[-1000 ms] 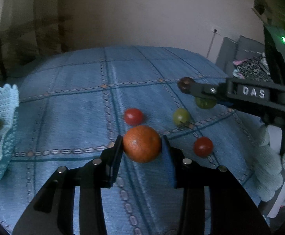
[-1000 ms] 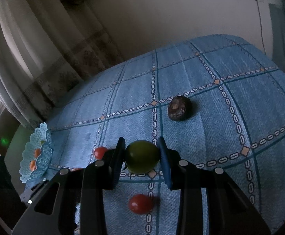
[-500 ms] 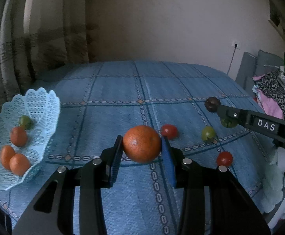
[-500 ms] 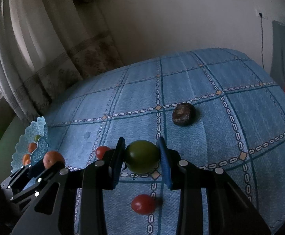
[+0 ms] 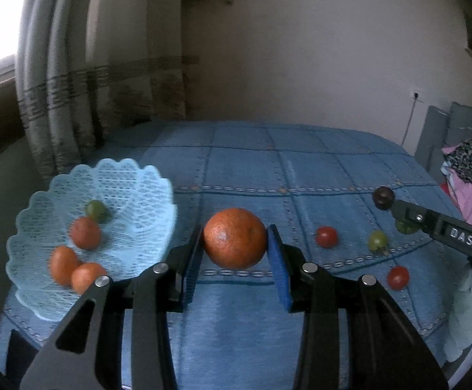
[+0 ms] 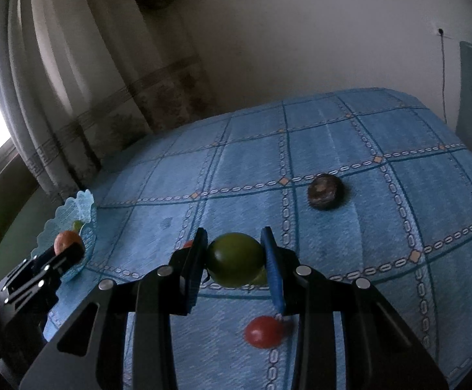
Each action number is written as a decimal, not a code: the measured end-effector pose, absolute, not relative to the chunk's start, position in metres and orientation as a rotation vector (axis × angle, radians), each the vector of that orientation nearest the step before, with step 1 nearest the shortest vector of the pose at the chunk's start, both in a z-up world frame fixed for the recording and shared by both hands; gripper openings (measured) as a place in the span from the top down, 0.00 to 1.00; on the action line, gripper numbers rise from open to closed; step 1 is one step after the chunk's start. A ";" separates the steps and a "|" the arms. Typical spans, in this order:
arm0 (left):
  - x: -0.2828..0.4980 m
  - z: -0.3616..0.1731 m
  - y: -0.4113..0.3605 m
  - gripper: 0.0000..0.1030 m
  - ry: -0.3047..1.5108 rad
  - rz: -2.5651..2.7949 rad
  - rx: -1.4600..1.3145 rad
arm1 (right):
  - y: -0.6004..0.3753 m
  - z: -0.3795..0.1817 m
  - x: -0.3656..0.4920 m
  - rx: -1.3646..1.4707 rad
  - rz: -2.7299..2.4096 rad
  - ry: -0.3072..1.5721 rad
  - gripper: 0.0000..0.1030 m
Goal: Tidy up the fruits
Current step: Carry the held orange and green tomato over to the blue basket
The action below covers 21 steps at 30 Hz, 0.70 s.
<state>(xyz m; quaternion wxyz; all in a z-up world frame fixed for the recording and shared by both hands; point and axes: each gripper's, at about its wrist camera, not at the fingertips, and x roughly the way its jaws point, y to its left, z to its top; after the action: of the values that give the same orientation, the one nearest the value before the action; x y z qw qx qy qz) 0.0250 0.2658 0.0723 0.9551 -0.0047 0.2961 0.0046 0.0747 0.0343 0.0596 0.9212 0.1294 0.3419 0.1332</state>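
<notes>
While clamped between the blue pads of the left gripper (image 5: 235, 243), orange (image 5: 235, 238) held clear of the blue checked cloth (image 5: 268, 169), just right of the lacy blue basket (image 5: 138, 188). Inside that basket: three small oranges (image 5: 85, 232) and one green fruit (image 5: 95, 209). On the cloth to the right, well apart from the pads: a red tomato (image 5: 326, 236), a pale green fruit (image 5: 377, 241), another red tomato (image 5: 398, 277) nearer the edge, and a dark brown fruit (image 5: 383, 197) farther back.

Right gripper (image 6: 236, 260) likewise shut tight on a round green fruit (image 6: 235, 259), pads pressed against both its sides, lifted above the cloth. Below and slightly right of it, a red tomato on the cloth; behind the left pad, a sliver of red, probably another tomato, though mostly hidden. Dark brown fruit up and to the right, well apart. Far left in the right wrist view, basket edge with the other gripper and its orange in front of it.
</notes>
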 end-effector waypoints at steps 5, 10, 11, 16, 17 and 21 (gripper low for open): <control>0.021 0.079 0.291 0.61 0.591 0.070 0.006 | 0.052 0.064 0.070 0.225 0.295 0.698 0.67; 0.016 0.086 0.318 0.61 0.581 0.122 -0.003 | 0.071 0.072 0.066 0.210 0.331 0.697 0.67; 0.015 0.087 0.322 0.61 0.580 0.129 -0.005 | 0.075 0.073 0.066 0.208 0.337 0.699 0.67; 0.011 0.088 0.344 0.61 0.572 0.162 -0.020 | 0.098 0.079 0.068 0.198 0.379 0.708 0.67; 0.010 0.088 0.349 0.61 0.572 0.167 -0.025 | 0.104 0.081 0.069 0.200 0.391 0.711 0.67; 0.009 0.084 0.364 0.61 0.578 0.184 -0.046 | 0.127 0.086 0.072 0.201 0.428 0.719 0.67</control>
<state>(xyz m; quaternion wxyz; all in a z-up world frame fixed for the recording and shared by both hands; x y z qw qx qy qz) 0.0092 0.3642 0.0844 0.9541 -0.0227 0.2846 0.0908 0.0718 0.1267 0.0861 0.9088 0.0974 0.3486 0.2075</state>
